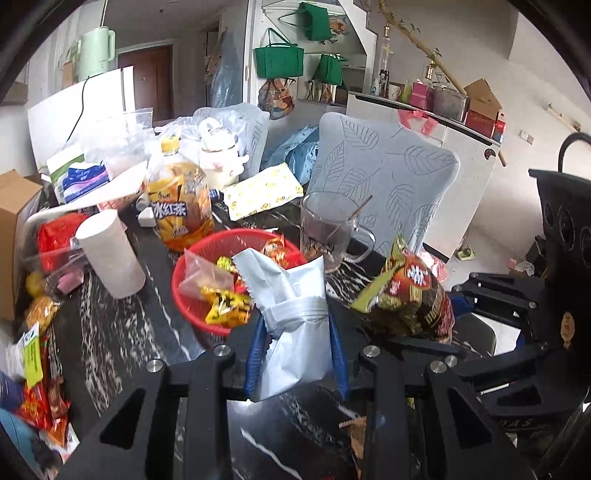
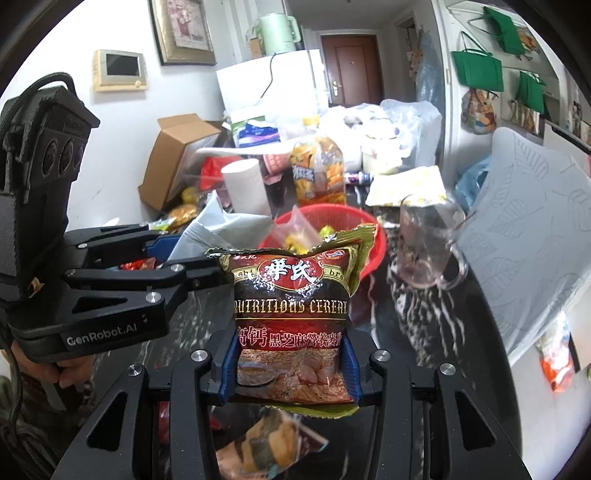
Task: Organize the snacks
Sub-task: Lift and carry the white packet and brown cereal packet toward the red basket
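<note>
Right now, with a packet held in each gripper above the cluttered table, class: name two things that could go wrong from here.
1. The red basket already holds sweets, so the pale pouch in the left gripper and the cereal bag in the right gripper may not both fit.
2. The glass mug stands right beside the basket and could be knocked over.

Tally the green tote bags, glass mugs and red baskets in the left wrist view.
Green fabric tote bags hanging on the wall: 3
Clear glass mug with handle: 1
Red plastic mesh basket: 1
Total: 5
</note>
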A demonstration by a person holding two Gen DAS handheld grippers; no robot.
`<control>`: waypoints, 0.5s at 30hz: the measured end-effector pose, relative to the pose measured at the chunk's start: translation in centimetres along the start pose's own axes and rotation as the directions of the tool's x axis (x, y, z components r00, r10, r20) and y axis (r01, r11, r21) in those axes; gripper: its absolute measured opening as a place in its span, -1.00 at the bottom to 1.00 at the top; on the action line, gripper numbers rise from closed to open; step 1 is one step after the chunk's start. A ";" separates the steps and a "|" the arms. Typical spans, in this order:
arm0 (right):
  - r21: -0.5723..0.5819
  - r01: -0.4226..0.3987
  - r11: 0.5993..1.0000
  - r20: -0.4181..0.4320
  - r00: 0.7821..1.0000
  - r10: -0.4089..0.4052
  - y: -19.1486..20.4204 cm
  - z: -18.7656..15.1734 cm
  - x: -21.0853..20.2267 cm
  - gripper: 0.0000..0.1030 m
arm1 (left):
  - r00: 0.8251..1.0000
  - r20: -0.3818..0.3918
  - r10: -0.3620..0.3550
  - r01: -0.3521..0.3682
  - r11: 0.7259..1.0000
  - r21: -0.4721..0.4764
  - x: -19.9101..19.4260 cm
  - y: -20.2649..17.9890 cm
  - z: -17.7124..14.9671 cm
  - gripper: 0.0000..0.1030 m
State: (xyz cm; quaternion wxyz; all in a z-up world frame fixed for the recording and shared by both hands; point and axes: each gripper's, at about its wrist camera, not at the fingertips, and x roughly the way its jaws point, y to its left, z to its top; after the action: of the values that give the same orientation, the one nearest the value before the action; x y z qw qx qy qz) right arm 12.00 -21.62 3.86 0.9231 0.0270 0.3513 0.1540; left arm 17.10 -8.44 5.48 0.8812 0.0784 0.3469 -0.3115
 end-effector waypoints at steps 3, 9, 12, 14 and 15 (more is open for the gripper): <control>-0.006 0.013 1.000 0.017 1.000 -0.013 -0.6 1.3 0.4 -0.14 | 1.000 -0.003 -0.003 0.003 1.000 0.002 0.8 0.5 0.9 -0.40; -0.016 0.022 1.000 0.029 0.999 -0.021 -1.9 3.7 2.1 -0.14 | 1.000 0.009 0.009 -0.009 1.000 -0.006 2.3 2.1 3.0 -0.40; -0.024 0.022 0.999 0.031 0.999 -0.021 -2.3 5.1 3.2 -0.14 | 1.000 0.018 0.014 -0.014 1.000 -0.009 2.9 2.9 4.0 -0.40; -0.027 0.022 0.999 0.035 0.999 -0.021 -2.6 5.8 3.9 -0.14 | 1.000 0.022 0.012 -0.012 1.000 -0.012 3.3 3.5 4.6 -0.40; -0.029 0.023 0.999 0.037 0.999 -0.022 -2.7 6.3 4.3 -0.14 | 1.000 0.025 0.010 -0.010 1.000 -0.012 3.5 3.7 4.9 -0.40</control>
State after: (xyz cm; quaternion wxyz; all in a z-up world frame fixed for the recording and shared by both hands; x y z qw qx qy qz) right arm 19.86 -22.57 5.38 0.9313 0.0123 0.3325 0.1480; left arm 24.12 -9.00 6.53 0.8874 0.0708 0.3372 -0.3061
